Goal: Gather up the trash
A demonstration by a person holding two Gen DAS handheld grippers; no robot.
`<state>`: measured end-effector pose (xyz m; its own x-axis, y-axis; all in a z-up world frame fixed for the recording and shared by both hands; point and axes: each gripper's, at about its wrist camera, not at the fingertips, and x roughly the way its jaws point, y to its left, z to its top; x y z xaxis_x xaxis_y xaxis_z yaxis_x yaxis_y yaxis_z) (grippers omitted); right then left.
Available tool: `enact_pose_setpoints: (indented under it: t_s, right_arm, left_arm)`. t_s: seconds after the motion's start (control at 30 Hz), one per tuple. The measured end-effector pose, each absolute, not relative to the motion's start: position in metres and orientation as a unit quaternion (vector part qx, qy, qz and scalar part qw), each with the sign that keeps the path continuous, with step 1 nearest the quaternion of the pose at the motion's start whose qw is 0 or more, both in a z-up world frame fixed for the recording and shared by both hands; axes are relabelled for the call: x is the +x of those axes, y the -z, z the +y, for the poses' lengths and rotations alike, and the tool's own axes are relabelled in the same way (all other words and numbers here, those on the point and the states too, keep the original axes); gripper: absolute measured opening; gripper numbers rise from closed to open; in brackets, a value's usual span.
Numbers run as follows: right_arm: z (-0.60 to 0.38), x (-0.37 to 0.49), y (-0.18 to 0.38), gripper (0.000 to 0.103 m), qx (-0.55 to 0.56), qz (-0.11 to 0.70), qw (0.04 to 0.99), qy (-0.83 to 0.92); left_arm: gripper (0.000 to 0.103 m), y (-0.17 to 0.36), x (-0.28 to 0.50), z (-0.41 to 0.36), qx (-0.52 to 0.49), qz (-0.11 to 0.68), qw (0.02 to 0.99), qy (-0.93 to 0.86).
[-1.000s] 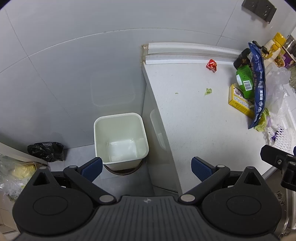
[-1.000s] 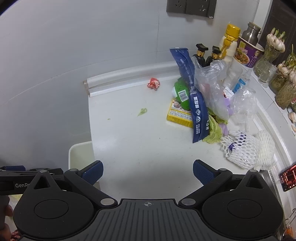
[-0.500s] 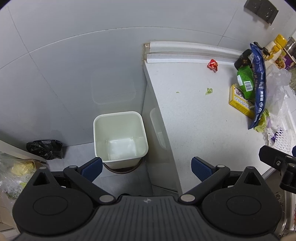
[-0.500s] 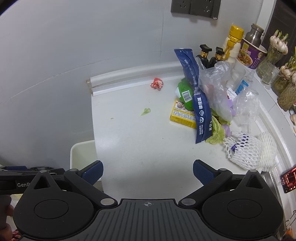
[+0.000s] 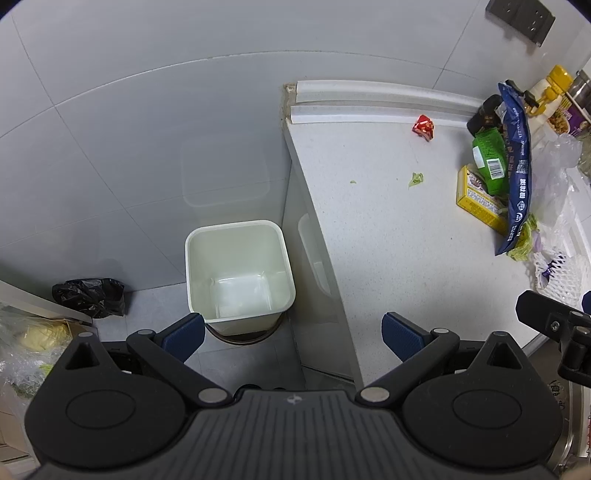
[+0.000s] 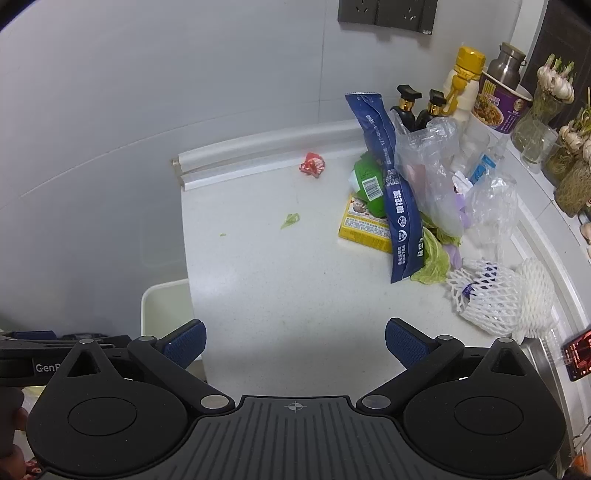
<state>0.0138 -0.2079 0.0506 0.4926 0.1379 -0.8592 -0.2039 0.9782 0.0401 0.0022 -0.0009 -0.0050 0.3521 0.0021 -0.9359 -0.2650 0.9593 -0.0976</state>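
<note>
An empty white bin (image 5: pixel 239 273) stands on the floor left of the white counter (image 6: pixel 295 288). On the counter lie a crumpled red wrapper (image 6: pixel 312 165), a green leaf scrap (image 6: pixel 290 220), a yellow box (image 6: pixel 364 221), a green packet (image 6: pixel 369 181), a tall blue bag (image 6: pixel 391 184), clear plastic bags (image 6: pixel 432 173), cabbage leaves (image 6: pixel 434 262) and white foam nets (image 6: pixel 495 295). My left gripper (image 5: pixel 291 334) hovers open above the bin and the counter edge. My right gripper (image 6: pixel 295 343) is open over the counter's near part, holding nothing.
Bottles (image 6: pixel 406 107), a yellow-capped bottle (image 6: pixel 463 77), a purple noodle cup (image 6: pixel 502 107) and garlic jars (image 6: pixel 554 92) line the back right. A black bag (image 5: pixel 90 297) lies on the floor by the wall. Wall sockets (image 6: pixel 386 14) sit above the counter.
Both grippers have drawn back and risen slightly, so the counter items look a little farther off. Both stay open and nothing was picked up.
</note>
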Motion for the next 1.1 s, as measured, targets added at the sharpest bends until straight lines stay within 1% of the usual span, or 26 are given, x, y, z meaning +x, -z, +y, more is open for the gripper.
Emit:
enact_pose_setpoints:
  t_s: [1.1]
  right_arm:
    - [-0.211,0.023,-0.039,0.103,-0.026,0.505,0.857,-0.098]
  left_arm:
    - [0.102,0.011,0.009,-0.005,-0.114,0.573,0.807,-0.084]
